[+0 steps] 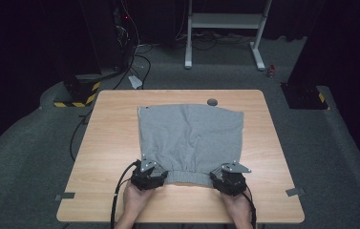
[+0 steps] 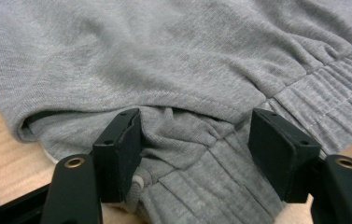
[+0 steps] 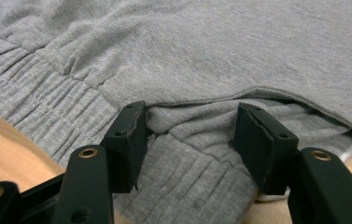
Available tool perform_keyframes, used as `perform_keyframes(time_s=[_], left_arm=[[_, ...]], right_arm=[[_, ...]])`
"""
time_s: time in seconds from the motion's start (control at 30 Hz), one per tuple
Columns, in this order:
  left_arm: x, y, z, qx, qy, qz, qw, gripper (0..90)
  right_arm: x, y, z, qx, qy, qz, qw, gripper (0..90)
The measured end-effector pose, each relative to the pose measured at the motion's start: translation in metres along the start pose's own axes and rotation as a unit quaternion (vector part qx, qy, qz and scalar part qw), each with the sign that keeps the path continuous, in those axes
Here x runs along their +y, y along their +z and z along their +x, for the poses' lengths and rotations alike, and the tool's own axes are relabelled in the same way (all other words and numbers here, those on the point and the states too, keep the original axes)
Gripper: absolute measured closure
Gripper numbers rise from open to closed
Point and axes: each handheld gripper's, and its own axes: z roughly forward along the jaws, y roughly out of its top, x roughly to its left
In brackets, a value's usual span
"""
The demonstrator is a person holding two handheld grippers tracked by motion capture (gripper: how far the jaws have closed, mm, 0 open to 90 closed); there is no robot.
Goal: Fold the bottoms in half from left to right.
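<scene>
At the near edge of the counter (image 1: 106, 143), the left hand-held gripper (image 1: 150, 175) and the right hand-held gripper (image 1: 228, 179) sit at the two ends of the elastic waistband (image 1: 187, 175) of a pair of grey shorts (image 1: 189, 136). In the left gripper view the jaws stand apart with a bunched corner of waistband between them; the pads (image 2: 117, 154) lie close to the cloth on either side, but a gap shows on the right, so I judge this gripper open, not yet clamped. The right gripper view is much the same: jaws parted, gathered waistband (image 3: 187, 158) lying between the pads (image 3: 129, 142) without being pinched.

The shorts lie flat and run away from both grippers toward the far side of the counter, the leg hems at the far end and the waistband running crosswise, left to right. Each hand is nearest its own corner, so the next move probably calls for both to close together on the waistband.
</scene>
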Motion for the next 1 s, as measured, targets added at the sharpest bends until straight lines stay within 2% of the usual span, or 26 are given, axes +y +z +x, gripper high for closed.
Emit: perform_keyframes(time_s=[0.3, 1.0], left_arm=[[-0.007, -0.007, -0.006, -0.005, -0.005, -0.001, 1.0000, 34.9], [-0.017, -0.018, -0.015, -0.012, -0.001, -0.002, 0.9999, 35.0]], right_arm=[[-0.008, -0.008, 0.005, 0.000, 0.002, -0.001, 1.0000, 43.8], [-0.021, -0.023, 0.016, -0.001, 0.006, 0.000, 1.0000, 44.0]])
